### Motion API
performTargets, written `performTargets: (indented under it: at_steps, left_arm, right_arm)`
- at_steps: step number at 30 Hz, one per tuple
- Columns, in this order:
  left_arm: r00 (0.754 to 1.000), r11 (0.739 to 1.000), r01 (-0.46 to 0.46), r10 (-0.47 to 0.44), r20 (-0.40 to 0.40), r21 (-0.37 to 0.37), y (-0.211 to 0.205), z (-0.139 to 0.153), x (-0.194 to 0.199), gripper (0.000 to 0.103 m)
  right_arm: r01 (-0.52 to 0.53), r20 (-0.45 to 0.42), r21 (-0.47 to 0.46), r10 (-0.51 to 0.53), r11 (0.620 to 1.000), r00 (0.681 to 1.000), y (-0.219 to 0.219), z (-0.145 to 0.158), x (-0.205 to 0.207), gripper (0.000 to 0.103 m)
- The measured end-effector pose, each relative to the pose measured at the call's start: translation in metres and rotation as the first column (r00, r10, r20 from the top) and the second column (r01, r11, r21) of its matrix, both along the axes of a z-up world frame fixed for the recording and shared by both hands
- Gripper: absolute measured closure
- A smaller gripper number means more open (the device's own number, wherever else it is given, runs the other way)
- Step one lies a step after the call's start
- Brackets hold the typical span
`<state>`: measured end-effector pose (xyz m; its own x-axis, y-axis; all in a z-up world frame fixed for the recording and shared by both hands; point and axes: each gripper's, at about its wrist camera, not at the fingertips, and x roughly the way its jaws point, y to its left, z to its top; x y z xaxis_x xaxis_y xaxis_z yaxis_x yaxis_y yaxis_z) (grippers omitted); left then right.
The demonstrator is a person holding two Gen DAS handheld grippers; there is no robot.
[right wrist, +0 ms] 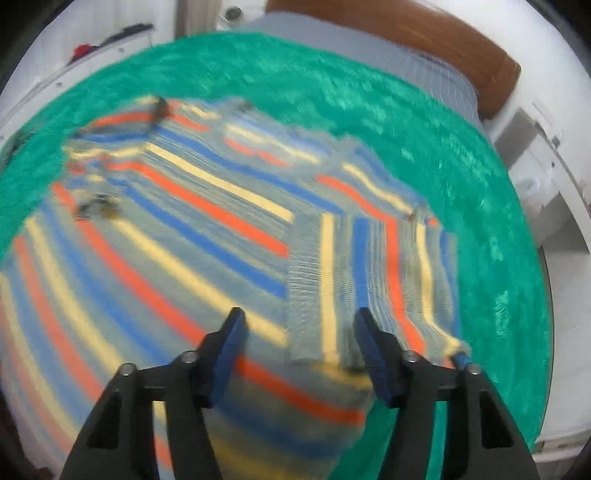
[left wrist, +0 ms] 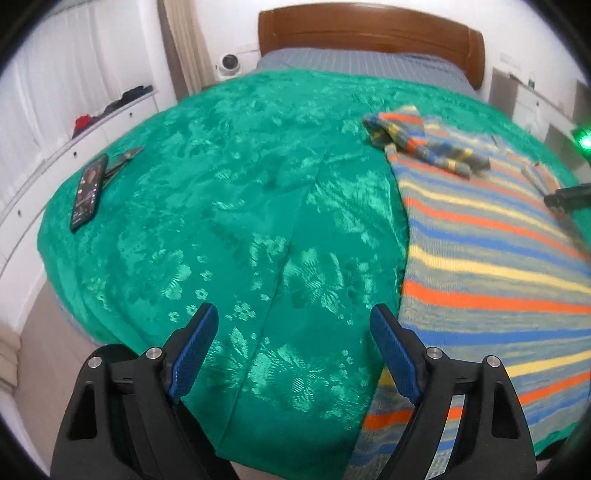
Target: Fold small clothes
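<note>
A striped knit sweater (left wrist: 491, 258) in grey, blue, orange and yellow lies flat on the green bedspread (left wrist: 229, 206), at the right of the left wrist view. One sleeve (left wrist: 421, 142) is folded across its top. My left gripper (left wrist: 295, 350) is open and empty above the bedspread, just left of the sweater's edge. In the blurred right wrist view the sweater (right wrist: 166, 236) fills the frame, with the other sleeve (right wrist: 373, 273) folded down over its right side. My right gripper (right wrist: 299, 350) is open above that sleeve's cuff, holding nothing.
A phone (left wrist: 88, 192) and pliers (left wrist: 127, 157) lie on the bedspread at the far left. A wooden headboard (left wrist: 369, 33) stands at the back. White drawers (left wrist: 74, 147) run along the left wall, white furniture (right wrist: 535, 155) stands at the right.
</note>
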<state>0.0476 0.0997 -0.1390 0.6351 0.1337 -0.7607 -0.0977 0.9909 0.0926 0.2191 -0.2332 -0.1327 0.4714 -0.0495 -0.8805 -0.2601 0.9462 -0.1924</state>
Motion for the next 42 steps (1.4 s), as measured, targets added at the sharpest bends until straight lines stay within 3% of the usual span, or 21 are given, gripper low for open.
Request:
performTargets:
  at_steps: [1,2,6,9,13,18,23,27,30,32,34,35,36,37,41,42]
  left_arm:
    - [1.000,1.000,0.006,-0.006,-0.011,0.005,-0.002,-0.003,0.001,0.017]
    - [1.000,1.000,0.007,-0.007,-0.017,0.010,-0.003,-0.004,0.002,0.017]
    - [0.999,1.000,-0.005,0.005,-0.036,0.002,-0.002,-0.007,0.006,0.017]
    - [0.998,1.000,-0.021,0.020,-0.055,-0.017,0.001,-0.010,0.009,0.017]
    - [0.997,0.999,-0.038,0.035,-0.071,-0.040,0.006,-0.013,0.010,0.017]
    - [0.996,0.998,-0.044,0.041,-0.084,-0.039,0.005,-0.015,0.010,0.017]
    - [0.996,0.999,-0.045,0.043,-0.078,-0.014,0.003,-0.014,0.008,0.017]
    - [0.996,0.999,-0.036,0.036,-0.079,0.003,0.000,-0.015,0.007,0.017]
    - [0.997,1.000,-0.029,0.029,-0.076,0.011,-0.002,-0.014,0.007,0.017]
    - [0.997,1.000,-0.027,0.028,-0.076,0.012,-0.002,-0.014,0.007,0.017]
    - [0.997,1.000,-0.027,0.028,-0.077,0.013,-0.003,-0.015,0.007,0.017]
    - [0.997,1.000,-0.027,0.028,-0.079,0.014,-0.003,-0.015,0.007,0.017]
    - [0.996,1.000,-0.027,0.028,-0.079,0.015,-0.003,-0.015,0.007,0.017]
    - [0.996,1.000,-0.027,0.028,-0.079,0.015,-0.003,-0.015,0.007,0.017]
    - [0.996,0.999,-0.028,0.029,-0.083,0.017,-0.002,-0.015,0.007,0.017]
    - [0.996,0.999,-0.028,0.029,-0.085,0.018,-0.002,-0.016,0.008,0.017]
  right_arm:
    - [0.031,-0.026,0.028,-0.030,0.999,0.999,-0.009,-0.008,0.006,0.085]
    - [0.060,-0.032,0.063,-0.058,0.996,0.998,-0.017,-0.011,0.009,0.096]
    - [0.214,0.068,0.201,-0.232,0.956,0.970,-0.082,0.020,-0.002,0.096]
    - [0.357,0.098,0.286,-0.398,0.889,0.912,-0.159,0.045,-0.024,0.096]
    - [0.527,0.061,0.320,-0.572,0.787,0.818,-0.251,0.053,-0.064,0.096]
    - [0.624,-0.033,0.389,-0.666,0.678,0.745,-0.302,0.028,-0.101,0.096]
    - [0.657,-0.037,0.415,-0.710,0.629,0.704,-0.311,0.023,-0.117,0.097]
    - [0.657,-0.095,0.444,-0.697,0.610,0.711,-0.313,0.006,-0.124,0.097]
    - [0.632,-0.128,0.544,-0.690,0.552,0.712,-0.321,0.002,-0.124,0.089]
    - [0.621,-0.136,0.600,-0.700,0.505,0.701,-0.327,0.002,-0.127,0.066]
    - [0.615,-0.168,0.654,-0.707,0.442,0.687,-0.333,-0.003,-0.126,0.062]
    - [0.615,-0.185,0.667,-0.707,0.419,0.683,-0.334,-0.007,-0.124,0.067]
    - [0.625,-0.195,0.664,-0.712,0.410,0.675,-0.335,-0.009,-0.122,0.080]
    - [0.642,-0.188,0.641,-0.725,0.421,0.663,-0.335,-0.008,-0.120,0.100]
    - [0.703,-0.092,0.459,-0.758,0.544,0.646,-0.327,0.000,-0.119,0.101]
    - [0.718,-0.078,0.413,-0.764,0.560,0.640,-0.327,-0.001,-0.120,0.102]
